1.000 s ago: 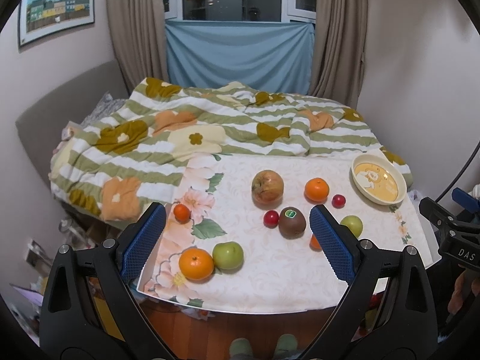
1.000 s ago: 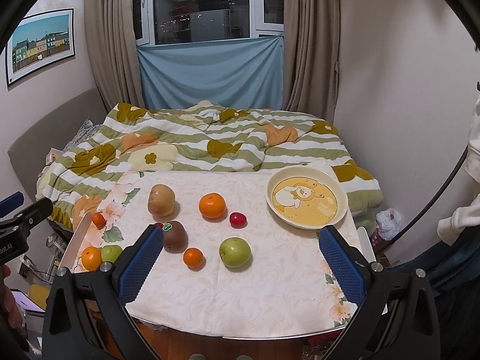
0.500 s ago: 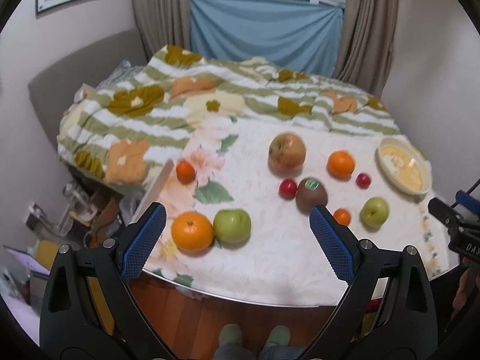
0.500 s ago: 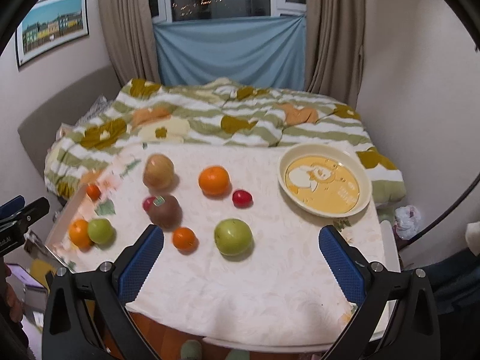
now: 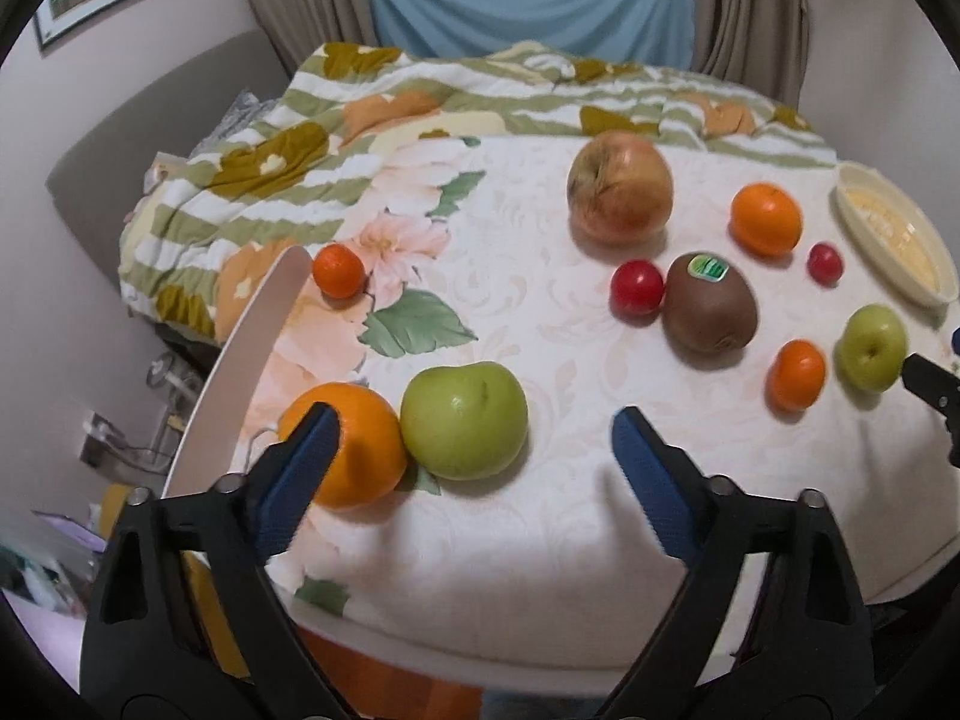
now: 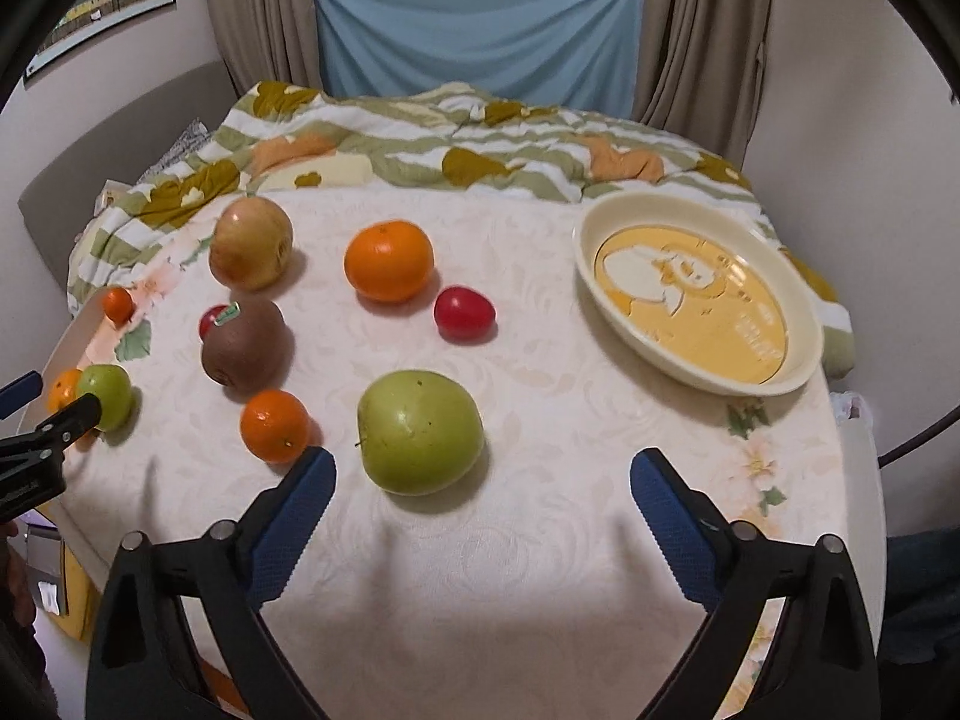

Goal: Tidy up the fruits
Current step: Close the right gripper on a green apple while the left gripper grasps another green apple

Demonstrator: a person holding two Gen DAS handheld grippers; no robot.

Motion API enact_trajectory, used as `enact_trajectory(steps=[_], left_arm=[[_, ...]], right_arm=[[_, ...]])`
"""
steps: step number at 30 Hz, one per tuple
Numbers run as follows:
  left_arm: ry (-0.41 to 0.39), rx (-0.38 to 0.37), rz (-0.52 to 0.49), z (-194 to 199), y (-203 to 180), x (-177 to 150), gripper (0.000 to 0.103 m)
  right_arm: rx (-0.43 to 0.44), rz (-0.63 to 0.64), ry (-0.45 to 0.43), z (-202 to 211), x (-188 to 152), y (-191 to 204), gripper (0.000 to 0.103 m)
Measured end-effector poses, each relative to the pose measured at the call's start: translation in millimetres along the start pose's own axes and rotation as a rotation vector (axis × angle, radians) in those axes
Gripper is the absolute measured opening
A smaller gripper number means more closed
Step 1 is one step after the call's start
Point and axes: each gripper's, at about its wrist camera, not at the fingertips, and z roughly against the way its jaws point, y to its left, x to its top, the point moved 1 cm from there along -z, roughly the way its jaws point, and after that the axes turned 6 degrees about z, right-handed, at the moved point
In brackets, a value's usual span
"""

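My left gripper is open and empty, just above a green apple and a large orange at the table's near left edge. My right gripper is open and empty, with another green apple just ahead between its fingers. A cream and yellow plate sits empty at the far right. A red-yellow apple, a kiwi, an orange, a small mandarin and a red tomato lie between.
A second small red fruit sits beside the kiwi, and a small mandarin lies at the far left. A flowered quilt on a bed lies beyond the table. A wall stands to the right.
Both grippers have moved forward and down toward the table. The fruits look much larger; none has moved. Both grippers stay open.
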Motion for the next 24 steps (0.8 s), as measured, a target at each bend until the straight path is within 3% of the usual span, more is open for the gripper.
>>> enact_trajectory(steps=[4,9,12,21,24], left_arm=[[0.014,0.027,-0.037,-13.2,-4.0,1.7,0.093],[0.011,0.057,-0.082,-19.7,-7.9,2.4,0.089],[0.018,0.055,-0.099,-23.6,-10.0,2.3,0.077],[0.027,0.092,-0.162,-31.5,-17.5,-1.8,0.075],[0.022,0.124,-0.188,-33.1,-18.1,-2.7,0.067]], right_arm=[[-0.001,0.010,0.011,-8.4,0.2,1.7,0.098],[0.002,0.023,0.033,-18.2,2.1,4.1,0.087],[0.011,0.025,0.045,-23.7,3.6,5.8,0.083],[0.024,0.037,0.059,-33.6,8.5,13.8,0.081],[0.030,0.039,0.063,-37.9,11.5,17.4,0.078]])
